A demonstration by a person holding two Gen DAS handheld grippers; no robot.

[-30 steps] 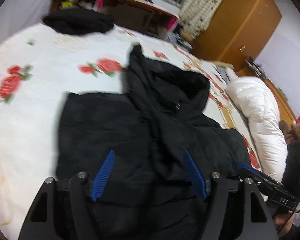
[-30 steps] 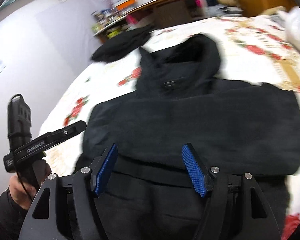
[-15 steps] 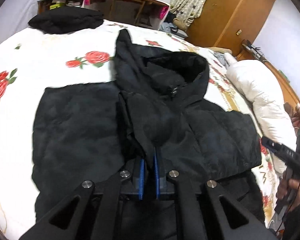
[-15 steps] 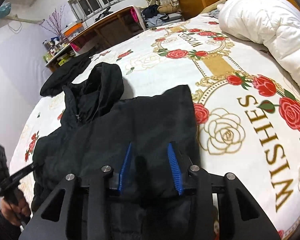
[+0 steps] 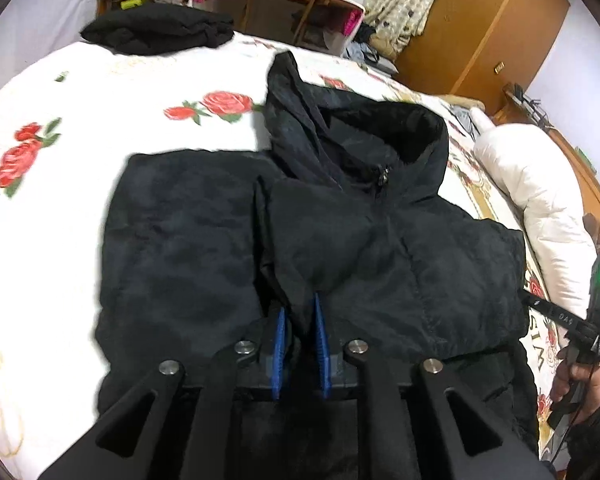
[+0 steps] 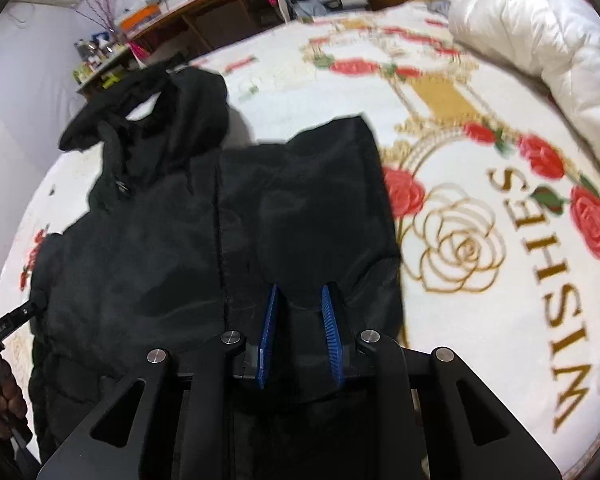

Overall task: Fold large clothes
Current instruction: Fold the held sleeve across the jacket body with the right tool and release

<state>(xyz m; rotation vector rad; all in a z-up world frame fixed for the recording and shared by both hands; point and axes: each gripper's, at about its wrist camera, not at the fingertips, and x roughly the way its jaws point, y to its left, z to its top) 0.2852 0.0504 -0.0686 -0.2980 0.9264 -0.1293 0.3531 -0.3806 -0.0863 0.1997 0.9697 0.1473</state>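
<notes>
A black hooded puffer jacket lies flat on the rose-patterned bedspread, its hood at the far end and its sides folded in. My left gripper pinches a fold of the jacket near the middle of its near part; its jaws are opening slightly with fabric still between them. In the right wrist view my right gripper sits on the jacket near its right edge. Its jaws are closing on a bulge of black fabric between the blue pads.
A second folded black garment lies at the bed's far end. A white duvet is bunched along the right side. A wooden desk and a wardrobe stand beyond the bed. A hand holds the other gripper at the right.
Both grippers went from wide open to narrow, with jacket fabric caught between the pads. The right gripper swung from the jacket's middle to its right edge.
</notes>
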